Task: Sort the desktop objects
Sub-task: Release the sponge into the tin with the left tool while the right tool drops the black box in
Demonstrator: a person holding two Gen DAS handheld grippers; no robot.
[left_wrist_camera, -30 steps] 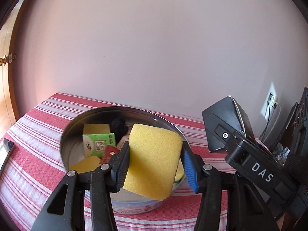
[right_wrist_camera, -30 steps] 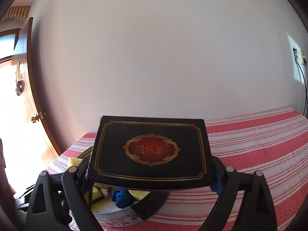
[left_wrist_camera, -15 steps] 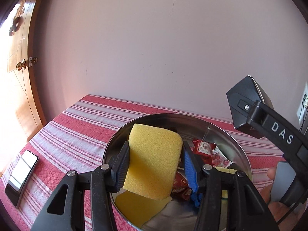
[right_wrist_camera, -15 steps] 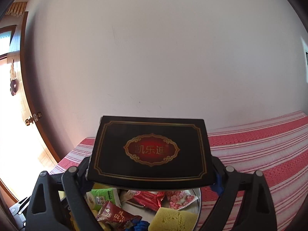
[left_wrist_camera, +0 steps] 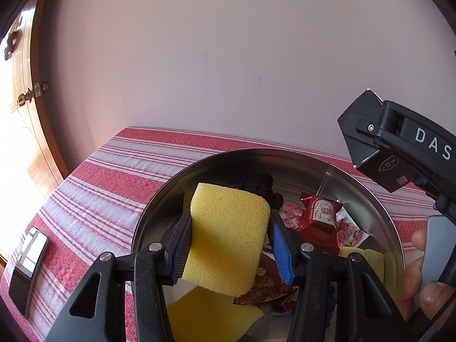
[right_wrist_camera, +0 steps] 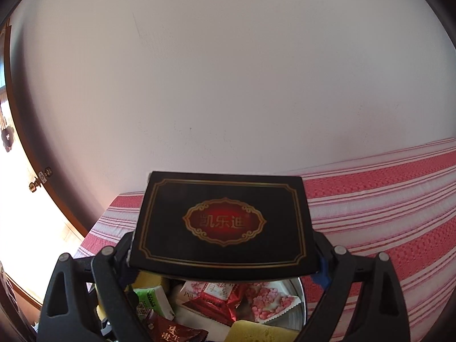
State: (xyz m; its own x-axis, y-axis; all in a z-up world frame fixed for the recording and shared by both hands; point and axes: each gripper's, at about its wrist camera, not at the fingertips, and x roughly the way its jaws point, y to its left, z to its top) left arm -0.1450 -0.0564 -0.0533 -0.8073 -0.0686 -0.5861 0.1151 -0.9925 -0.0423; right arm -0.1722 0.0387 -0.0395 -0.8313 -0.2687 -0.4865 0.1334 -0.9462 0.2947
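My left gripper (left_wrist_camera: 228,239) is shut on a yellow sponge (left_wrist_camera: 228,236), held above a round metal basin (left_wrist_camera: 171,193). The basin holds red snack packets (left_wrist_camera: 320,219), a pink-dotted packet (left_wrist_camera: 290,218), more yellow sponges (left_wrist_camera: 211,313) and a dark ball (left_wrist_camera: 259,183). My right gripper (right_wrist_camera: 225,253) is shut on a flat black box with a gold frame and a red emblem (right_wrist_camera: 225,222), lying level over the basin (right_wrist_camera: 297,310). In the left wrist view the same box (left_wrist_camera: 370,139) hangs at the right above the basin rim, with a hand (left_wrist_camera: 419,279) on the handle.
A red-and-white striped cloth (left_wrist_camera: 94,188) covers the table. A phone (left_wrist_camera: 27,265) lies near its left edge. A pale wall stands close behind the table, and a wooden door (left_wrist_camera: 28,99) is at the left. A green packet (right_wrist_camera: 151,302) lies in the basin.
Both grippers have swung across and come over the basin, which now fills the lower frames. The sponge and the black box stay gripped as before.
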